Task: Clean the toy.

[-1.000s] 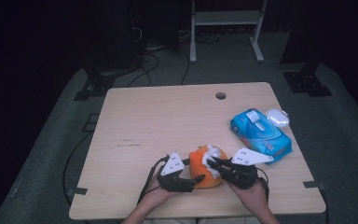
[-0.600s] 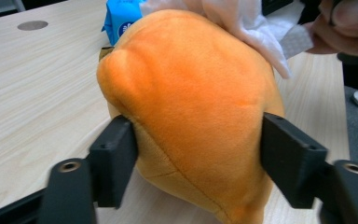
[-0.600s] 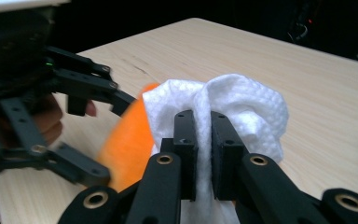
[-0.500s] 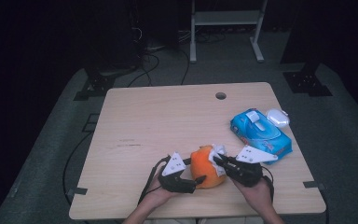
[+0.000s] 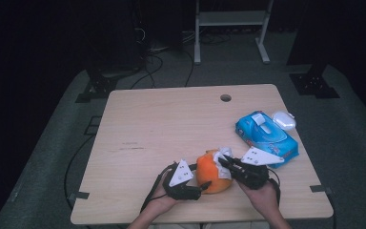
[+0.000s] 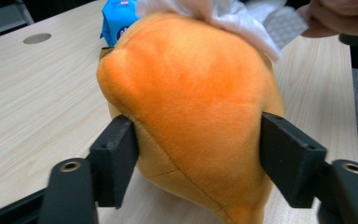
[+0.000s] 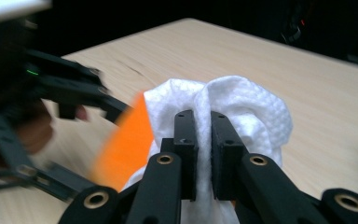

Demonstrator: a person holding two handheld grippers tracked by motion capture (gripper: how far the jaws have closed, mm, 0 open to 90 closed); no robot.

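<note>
1. The blue wipes pack (image 5: 267, 137) at about three o'clock on the counter (image 5: 162, 129) carries print on its wrapper — too small to read in the high view.
2. In the left gripper view, a corner of the same pack (image 6: 119, 21) shows a red-and-white label patch at twelve o'clock — its letters are blurred and unreadable.
3. No other writing can be read.

Table: pale wooden table (image 5: 152, 129), round hole (image 5: 226, 98) far right.
On it: orange plush toy (image 5: 210, 169) near edge; blue wipes pack (image 5: 267, 138) right; small white case (image 5: 284, 119) beside pack.
</note>
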